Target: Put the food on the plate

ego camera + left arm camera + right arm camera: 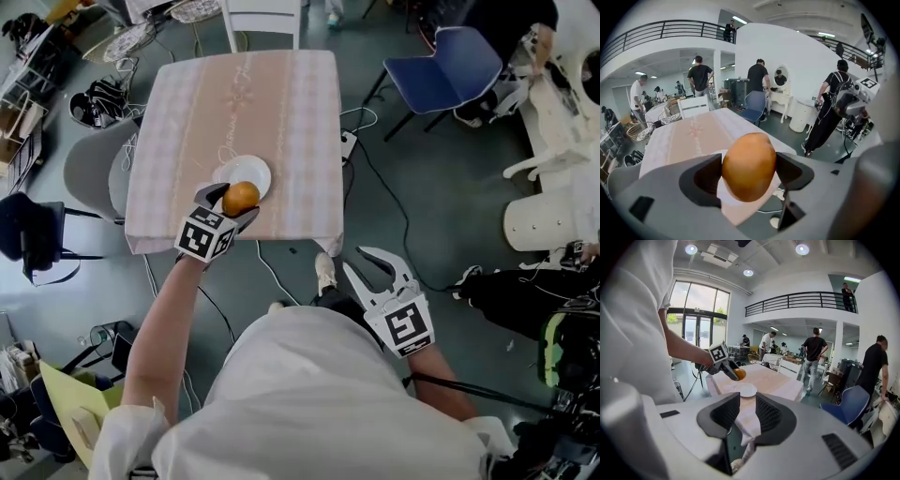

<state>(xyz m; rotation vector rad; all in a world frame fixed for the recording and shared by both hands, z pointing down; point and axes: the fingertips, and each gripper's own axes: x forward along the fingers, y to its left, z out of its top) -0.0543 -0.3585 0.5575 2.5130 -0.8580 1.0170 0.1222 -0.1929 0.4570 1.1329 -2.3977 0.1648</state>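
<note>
one food (749,166) | clamped in left gripper (232,202) | just above plate (261,171)

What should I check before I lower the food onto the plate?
1. Left gripper has a jaw on each side of the orange round food: ok.
2. White plate is empty: ok.
3. Food centred over the plate: not ok, it seems to hang above the near rim.
4. Plate lies flat on the table: ok.
5. Right gripper, open and empty, is away from the table: ok.
</note>
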